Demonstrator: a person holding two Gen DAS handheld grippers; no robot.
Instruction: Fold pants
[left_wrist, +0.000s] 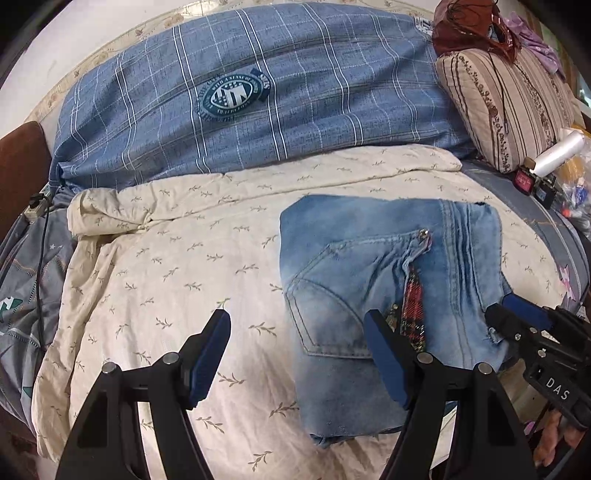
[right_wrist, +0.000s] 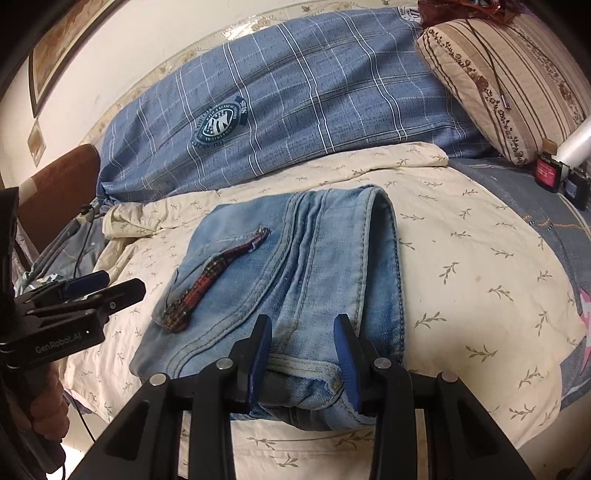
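Light blue jeans (left_wrist: 388, 288) lie folded into a compact rectangle on the cream leaf-print blanket (left_wrist: 184, 266), back pocket with red plaid trim facing up. My left gripper (left_wrist: 299, 350) is open and empty, hovering over the jeans' left edge. My right gripper (right_wrist: 304, 354) has its jaws partly apart, around the near edge of the folded jeans (right_wrist: 295, 280), which bulge between its pads. It also shows in the left wrist view (left_wrist: 517, 321) at the jeans' right edge. The left gripper shows at left in the right wrist view (right_wrist: 99, 286).
A blue plaid duvet (left_wrist: 258, 96) lies across the back of the bed. A striped pillow (left_wrist: 506, 107) sits at the back right with small bottles (left_wrist: 532, 181) and a white roll beside it. A brown headboard (left_wrist: 22, 166) and a cable are at left.
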